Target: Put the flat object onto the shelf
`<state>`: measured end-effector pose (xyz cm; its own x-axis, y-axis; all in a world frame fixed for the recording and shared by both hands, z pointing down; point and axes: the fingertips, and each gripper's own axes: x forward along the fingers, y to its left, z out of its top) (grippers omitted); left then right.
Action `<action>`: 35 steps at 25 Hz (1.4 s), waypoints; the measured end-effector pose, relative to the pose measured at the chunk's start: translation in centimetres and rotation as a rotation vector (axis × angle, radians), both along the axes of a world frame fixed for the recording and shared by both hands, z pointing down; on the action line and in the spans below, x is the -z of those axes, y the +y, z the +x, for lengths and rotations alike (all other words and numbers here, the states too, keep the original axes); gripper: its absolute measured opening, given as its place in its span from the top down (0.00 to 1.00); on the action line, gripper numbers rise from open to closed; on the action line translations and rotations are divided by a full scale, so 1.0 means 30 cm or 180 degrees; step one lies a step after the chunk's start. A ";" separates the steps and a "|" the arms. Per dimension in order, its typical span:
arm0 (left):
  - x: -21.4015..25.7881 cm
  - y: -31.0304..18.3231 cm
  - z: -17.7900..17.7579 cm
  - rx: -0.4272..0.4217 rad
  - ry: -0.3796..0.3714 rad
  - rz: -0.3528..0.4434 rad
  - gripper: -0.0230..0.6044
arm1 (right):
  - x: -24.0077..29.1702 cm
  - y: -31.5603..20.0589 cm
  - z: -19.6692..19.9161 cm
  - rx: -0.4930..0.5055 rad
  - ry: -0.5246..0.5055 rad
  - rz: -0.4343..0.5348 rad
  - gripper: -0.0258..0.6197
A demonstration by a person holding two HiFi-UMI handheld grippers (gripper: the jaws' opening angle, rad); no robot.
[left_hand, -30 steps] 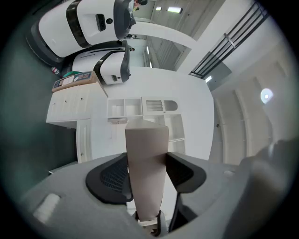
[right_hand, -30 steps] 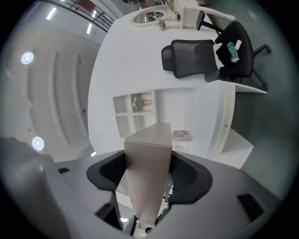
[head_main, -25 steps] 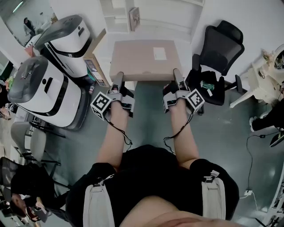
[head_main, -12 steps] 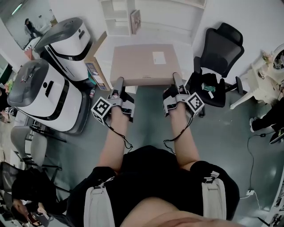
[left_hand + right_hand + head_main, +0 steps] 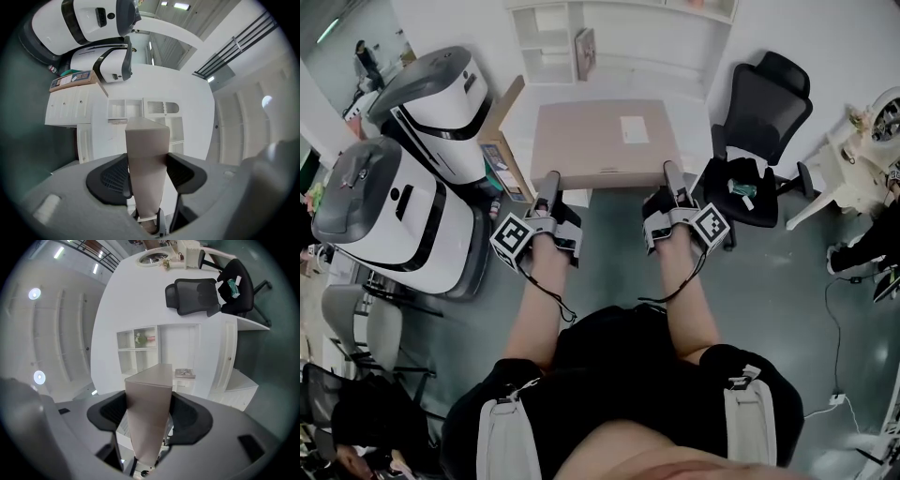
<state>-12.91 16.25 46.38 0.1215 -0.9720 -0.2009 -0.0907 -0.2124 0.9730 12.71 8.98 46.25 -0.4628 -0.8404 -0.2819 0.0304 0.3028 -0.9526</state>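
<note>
Two grippers carry the flat cardboard box (image 5: 605, 142) level in the air, clear of the floor, between us and the white shelf (image 5: 619, 42). We see the left gripper (image 5: 549, 180) clamped on the box's near edge toward its left corner. The right gripper (image 5: 672, 174) is on the same edge toward the right corner. In each gripper view the fingers (image 5: 110, 179) press on both faces of the board. A white label (image 5: 635, 129) sits on the box's top, right of centre, its print too small for us to read. Each gripper bears a cube (image 5: 514, 236) of black-and-white square markers. A black office chair (image 5: 761, 98) stands to the right, two white-and-grey machines (image 5: 394, 202) to the left.
</note>
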 end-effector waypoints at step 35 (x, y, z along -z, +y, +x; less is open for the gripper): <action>0.072 -1.081 -0.095 -0.0030 -0.0059 0.0095 0.55 | 0.071 -1.122 -0.114 0.0082 -0.0087 0.0170 0.53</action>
<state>-15.77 -16.19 44.22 0.1347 -0.9644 -0.2274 -0.1064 -0.2422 0.9644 9.29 -24.67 44.14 -0.4755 -0.8118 -0.3389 0.0647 0.3519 -0.9338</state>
